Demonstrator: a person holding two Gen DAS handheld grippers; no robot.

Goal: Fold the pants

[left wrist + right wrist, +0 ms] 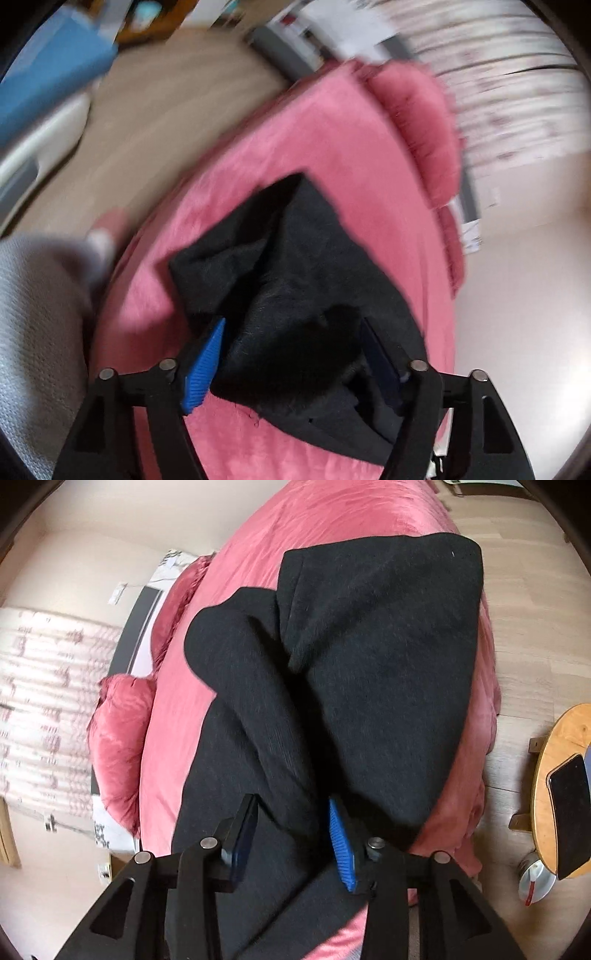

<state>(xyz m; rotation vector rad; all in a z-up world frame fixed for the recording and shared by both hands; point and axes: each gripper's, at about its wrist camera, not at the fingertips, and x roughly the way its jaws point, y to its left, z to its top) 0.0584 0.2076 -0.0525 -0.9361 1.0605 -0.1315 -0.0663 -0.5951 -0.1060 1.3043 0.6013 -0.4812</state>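
Currently: Pants Laid Down Mid-Fold

Black pants (351, 672) are found bunched on the pink bed (229, 635). Left gripper (295, 354) and right gripper (293, 834) are both parted, cloth lying loose between. Layers should be squared and smoothed before regripping.

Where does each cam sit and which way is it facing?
Left wrist: on the left gripper, angled down at the black pants bunched on the pink bed; own fingers and a grey sleeve show.
Right wrist: on the right gripper, angled down along the pants; own fingers show, round wooden table at the right.
Shared: pants, bed, pink pillow.
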